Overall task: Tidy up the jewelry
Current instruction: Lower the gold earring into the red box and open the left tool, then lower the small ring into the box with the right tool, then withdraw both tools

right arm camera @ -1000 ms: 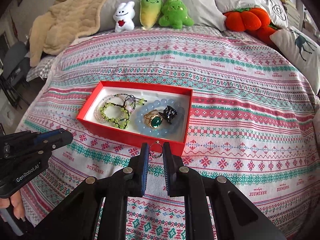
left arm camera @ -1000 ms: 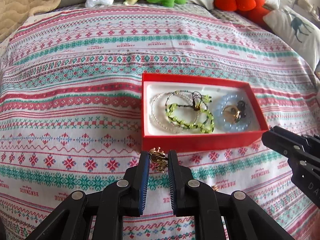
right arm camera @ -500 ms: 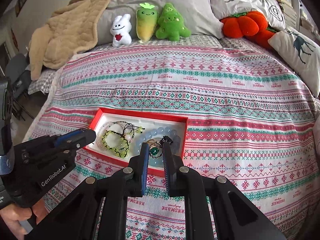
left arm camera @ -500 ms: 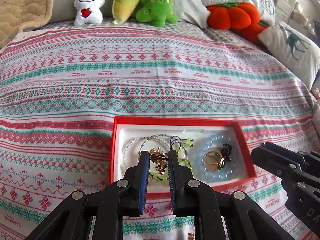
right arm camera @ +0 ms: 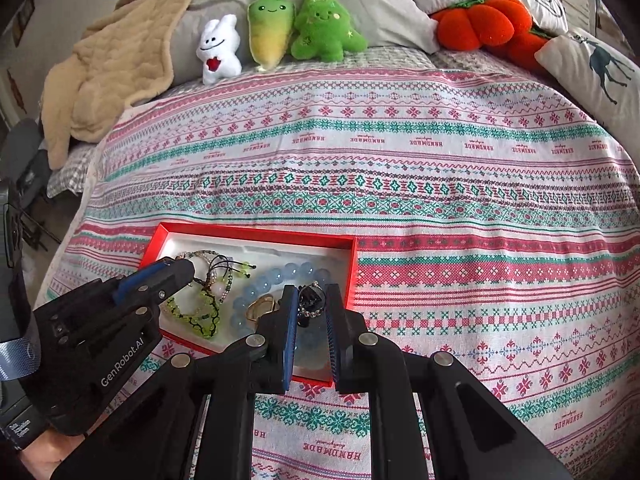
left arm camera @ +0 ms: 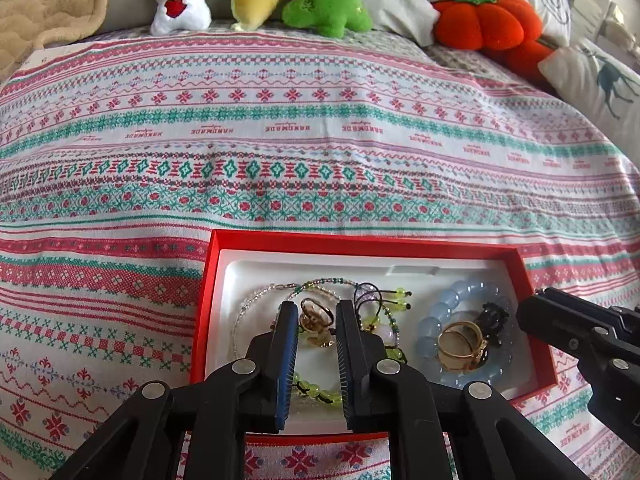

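Red-walled jewelry box [left arm camera: 536, 276]: left gripper [left arm camera: 317, 314] pinches gold ring [left arm camera: 316, 317] over bead bracelets [left arm camera: 320, 390] at left, right gripper [right arm camera: 311, 300] pinches small beaded ring [right arm camera: 311, 307] over blue bracelet [right arm camera: 256, 286]; lower close, then release gently

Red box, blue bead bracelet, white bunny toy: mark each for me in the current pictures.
red box [left arm camera: 362, 243]: left wrist view, on its far rim.
blue bead bracelet [left arm camera: 427, 326]: left wrist view, on a bead at its left side.
white bunny toy [right arm camera: 216, 51]: right wrist view, on its face.
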A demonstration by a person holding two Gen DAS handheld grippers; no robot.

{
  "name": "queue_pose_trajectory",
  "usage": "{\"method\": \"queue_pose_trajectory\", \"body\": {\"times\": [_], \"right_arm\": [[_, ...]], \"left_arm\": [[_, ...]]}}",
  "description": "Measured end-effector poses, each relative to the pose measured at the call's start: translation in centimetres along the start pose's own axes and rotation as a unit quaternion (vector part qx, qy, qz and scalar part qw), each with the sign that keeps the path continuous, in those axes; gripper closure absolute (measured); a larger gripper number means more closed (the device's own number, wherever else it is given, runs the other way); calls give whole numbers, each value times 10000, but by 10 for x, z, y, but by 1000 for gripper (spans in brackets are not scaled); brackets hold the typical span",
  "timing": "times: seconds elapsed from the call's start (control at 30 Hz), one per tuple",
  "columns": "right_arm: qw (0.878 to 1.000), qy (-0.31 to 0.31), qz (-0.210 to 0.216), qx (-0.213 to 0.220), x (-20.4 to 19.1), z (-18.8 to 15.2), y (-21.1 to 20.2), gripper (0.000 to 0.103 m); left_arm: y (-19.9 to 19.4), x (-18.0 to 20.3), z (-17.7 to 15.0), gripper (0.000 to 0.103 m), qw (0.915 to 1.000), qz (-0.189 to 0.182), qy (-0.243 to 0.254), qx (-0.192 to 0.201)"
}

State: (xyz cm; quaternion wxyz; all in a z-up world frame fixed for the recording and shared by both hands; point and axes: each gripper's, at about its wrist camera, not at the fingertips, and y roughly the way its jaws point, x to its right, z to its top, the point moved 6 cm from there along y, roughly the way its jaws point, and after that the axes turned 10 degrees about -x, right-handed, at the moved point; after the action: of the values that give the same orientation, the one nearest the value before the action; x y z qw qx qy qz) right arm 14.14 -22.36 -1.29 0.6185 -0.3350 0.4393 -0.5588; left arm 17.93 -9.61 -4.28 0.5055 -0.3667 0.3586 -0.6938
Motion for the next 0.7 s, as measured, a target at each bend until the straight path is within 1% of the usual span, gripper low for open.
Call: {"method": "queue_pose_trajectory", "body": {"times": [0.03,0.1,0.2,0.5,0.63,0.7], "right_arm": [[10000,-5,-2,-11,0,0,1,88],[10000,-10,-7,-24,1,1,3,88],[10000,2,33,-45,3,3,5,88],[9999,19,161,-57,-3,13,11,88],[9996,-23,278,-85,-13,18,15,88],[9994,-65,324,-127,-19,19,19,88]], "left_arm": [[0,0,-1,85,10000,30,22,-8],[0,1,-2,75,10000,60,69,-35],[-2,1,-3,66,9999,101,84,-40],[-14,-16,-6,57,9997,192,-105,-134],[-17,-21,-10,56,9995,4,-190,-268],[-19,-20,-12,56,9993,-27,-209,-318]]}}
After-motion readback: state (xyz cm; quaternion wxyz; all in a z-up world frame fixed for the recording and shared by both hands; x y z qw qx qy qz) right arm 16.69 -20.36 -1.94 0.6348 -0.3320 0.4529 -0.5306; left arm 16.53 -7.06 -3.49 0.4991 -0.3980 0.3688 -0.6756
